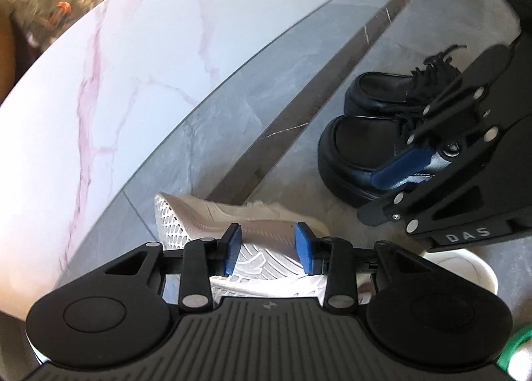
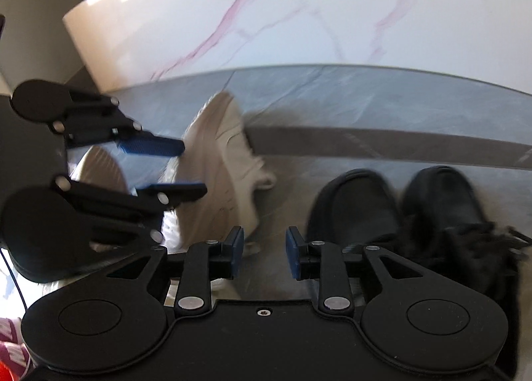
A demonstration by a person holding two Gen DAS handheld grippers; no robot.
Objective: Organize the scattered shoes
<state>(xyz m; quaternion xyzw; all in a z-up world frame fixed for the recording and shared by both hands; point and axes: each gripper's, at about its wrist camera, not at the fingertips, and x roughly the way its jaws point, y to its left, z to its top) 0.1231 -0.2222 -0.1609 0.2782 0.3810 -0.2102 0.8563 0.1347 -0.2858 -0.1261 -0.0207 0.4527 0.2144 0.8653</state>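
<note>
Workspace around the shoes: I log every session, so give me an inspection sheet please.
Surface: grey tiled floor with a dark strip.
Job's things: two black shoes side by side, toes toward the wall; white sneaker tipped on its side, sole showing.
Clutter: nothing seen.
Grippers: left gripper open above the sneaker; right gripper open over bare floor, empty.
Cables: thin black cord at the frame edge.
Surroundings: white marble-veined wall panel.

A grey tiled floor (image 2: 365, 104), crossed by a darker strip (image 2: 399, 144), is seen bearing a white sneaker (image 2: 219, 161) tipped on its side beside two upright black shoes (image 2: 359, 208).
</note>
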